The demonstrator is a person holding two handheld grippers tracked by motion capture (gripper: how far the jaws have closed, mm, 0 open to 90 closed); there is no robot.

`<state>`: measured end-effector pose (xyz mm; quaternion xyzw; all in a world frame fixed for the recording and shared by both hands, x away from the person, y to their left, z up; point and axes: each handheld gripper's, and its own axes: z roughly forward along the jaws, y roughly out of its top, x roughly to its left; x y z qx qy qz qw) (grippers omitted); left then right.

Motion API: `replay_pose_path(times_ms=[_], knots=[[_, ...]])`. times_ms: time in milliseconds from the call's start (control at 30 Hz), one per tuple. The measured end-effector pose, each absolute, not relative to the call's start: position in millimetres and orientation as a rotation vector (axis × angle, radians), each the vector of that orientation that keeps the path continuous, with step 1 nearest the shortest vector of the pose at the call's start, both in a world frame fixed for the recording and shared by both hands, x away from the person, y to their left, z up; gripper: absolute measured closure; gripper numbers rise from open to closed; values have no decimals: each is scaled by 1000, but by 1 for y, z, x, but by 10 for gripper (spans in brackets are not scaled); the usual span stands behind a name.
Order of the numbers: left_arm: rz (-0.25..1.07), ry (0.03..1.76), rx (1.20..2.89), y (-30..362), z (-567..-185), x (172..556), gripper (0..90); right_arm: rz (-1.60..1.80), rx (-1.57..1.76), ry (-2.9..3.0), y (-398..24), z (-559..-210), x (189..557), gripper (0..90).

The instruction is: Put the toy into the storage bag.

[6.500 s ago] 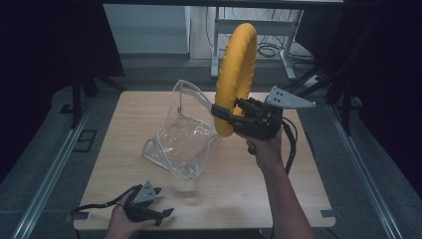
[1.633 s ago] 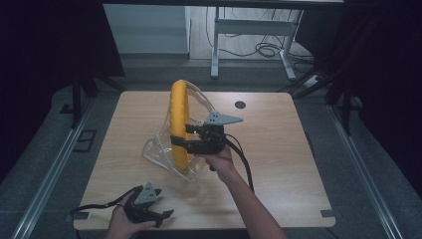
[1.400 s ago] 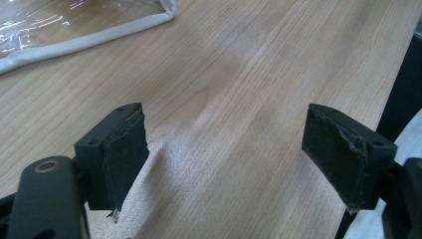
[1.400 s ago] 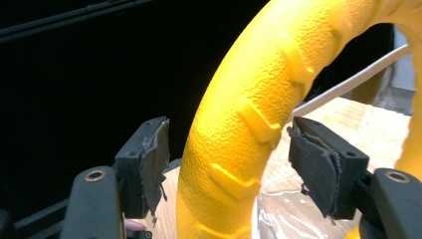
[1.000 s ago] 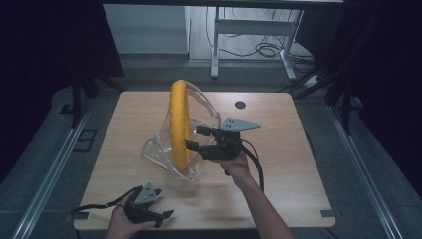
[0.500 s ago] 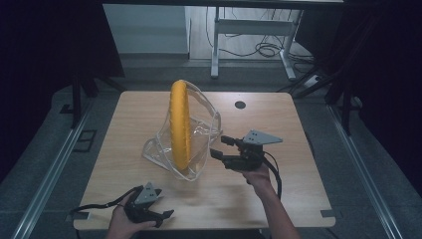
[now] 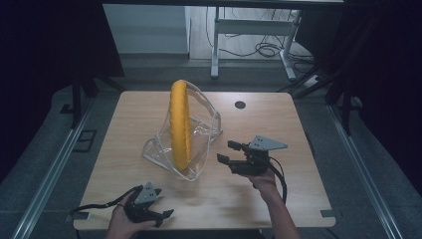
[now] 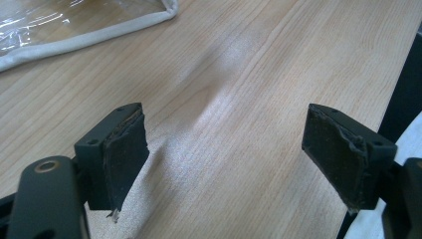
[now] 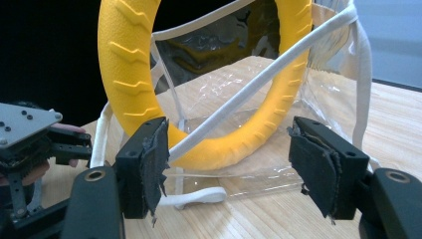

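Observation:
A yellow ribbed ring [image 7: 179, 124] stands upright on edge inside a clear plastic bag [image 7: 204, 127] with white trim, at the table's middle. My right gripper [image 7: 226, 151] hovers just right of the bag, apart from it, pointing at it with jaws open and empty. In the right gripper view the ring [image 9: 130, 64] and the bag's white strap [image 9: 259, 82] stand beyond the open right gripper [image 9: 239, 159]. My left gripper [image 7: 164, 201] rests at the near left edge, open. In the left gripper view its jaws [image 8: 231, 149] straddle bare wood, with the bag's trim [image 8: 99, 35] farther off.
The wooden table [image 7: 278, 199] has a small black grommet hole [image 7: 240, 104] at the back right. Its near edge lies right under the left hand. A desk frame and cables [image 7: 259, 47] stand on the floor behind. The left gripper [image 9: 30, 139] appears at the right gripper view's left.
My right gripper has let go of the ring, then drawn back to the right and lower, away from the bag. The ring stays upright in the bag. The left gripper has not moved.

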<state>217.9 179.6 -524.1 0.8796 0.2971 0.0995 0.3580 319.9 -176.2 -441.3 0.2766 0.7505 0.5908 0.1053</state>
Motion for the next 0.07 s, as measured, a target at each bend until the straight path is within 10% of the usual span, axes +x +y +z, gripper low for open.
replay_pose_path(times_ms=[67], knots=[[260, 766, 2270, 180, -524, 218, 179, 1728, 810, 2222, -174, -444, 319, 324]])
